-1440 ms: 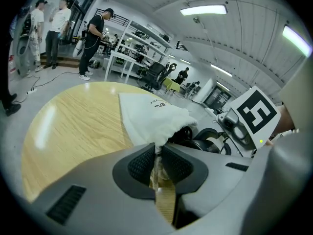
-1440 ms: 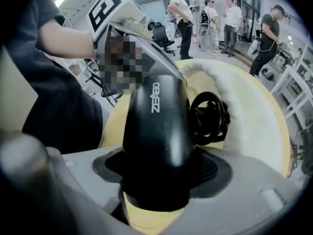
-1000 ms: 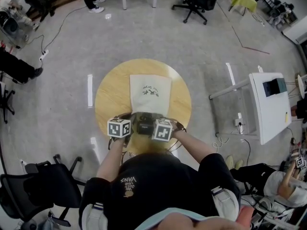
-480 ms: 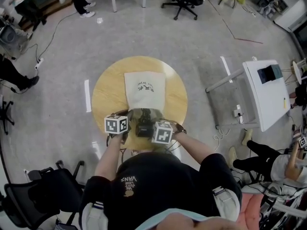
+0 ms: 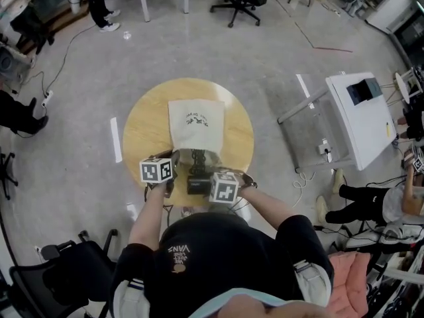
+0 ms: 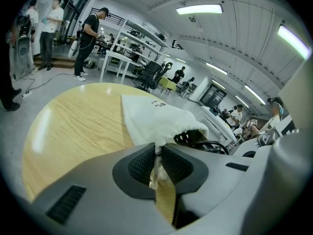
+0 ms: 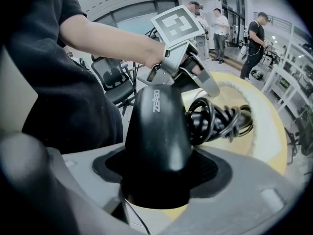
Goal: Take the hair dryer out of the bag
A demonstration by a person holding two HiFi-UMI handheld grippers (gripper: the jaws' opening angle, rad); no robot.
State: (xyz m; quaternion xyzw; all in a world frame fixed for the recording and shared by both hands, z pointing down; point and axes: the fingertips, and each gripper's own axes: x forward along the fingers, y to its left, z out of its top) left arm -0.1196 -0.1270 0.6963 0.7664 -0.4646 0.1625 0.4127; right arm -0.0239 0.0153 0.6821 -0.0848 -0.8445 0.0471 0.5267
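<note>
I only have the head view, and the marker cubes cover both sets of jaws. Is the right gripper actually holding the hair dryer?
Observer: Yes. The right gripper is clamped on the body of the black hair dryer.
Operator: And the left?
Observer: The left gripper pinches the rim of the white bag beside its opening.
Operator: Is the cord free?
Observer: Not quite. The coiled cord trails back into the bag's mouth.

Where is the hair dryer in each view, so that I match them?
Head view: hair dryer, centre, at the bag's near end.
Left gripper view: only its cord, right of centre, at the bag's mouth.
Right gripper view: centre, clamped in the right gripper.
Shared landmark: the bag.
</note>
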